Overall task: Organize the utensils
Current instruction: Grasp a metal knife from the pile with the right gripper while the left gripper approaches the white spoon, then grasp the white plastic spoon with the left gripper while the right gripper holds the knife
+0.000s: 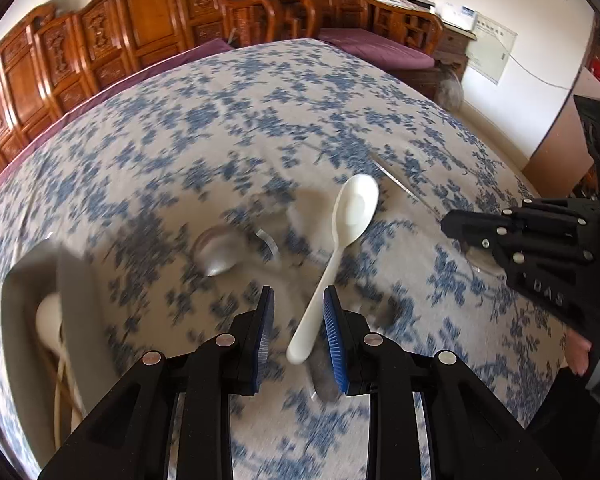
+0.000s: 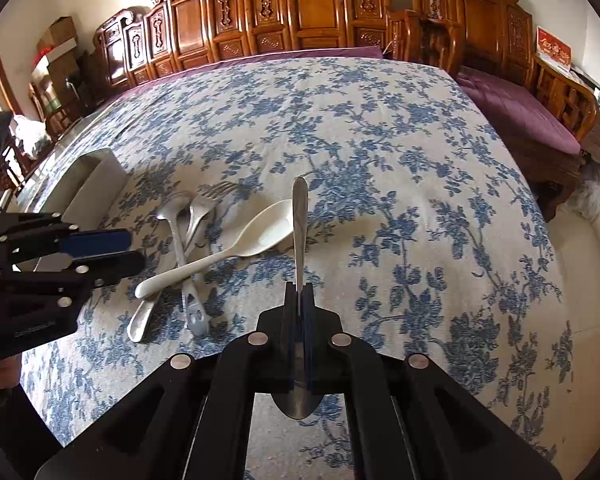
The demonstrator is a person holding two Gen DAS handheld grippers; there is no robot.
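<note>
Pinched edge-on in our right gripper [image 2: 299, 292], a steel spoon [image 2: 300, 216] pointed handle-first away. Our left gripper [image 1: 299, 320] stood spread around a white spoon's [image 1: 340, 248] handle; a white bin [image 1: 32, 320] held another.

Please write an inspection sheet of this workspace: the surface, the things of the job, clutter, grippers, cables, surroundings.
Surface: tablecloth, white with blue flowers, covers the table.
Job's things: white spoon lies across a metal spoon and a fork; white holder at the left, with a white utensil inside in the left wrist view; a metal utensil is held.
Clutter: nothing seen.
Grippers: right gripper shut on the metal utensil; left gripper, fingers apart, astride the white spoon's handle.
Cables: one thin cable on the far wall.
Surroundings: carved wooden benches, purple cushions.
</note>
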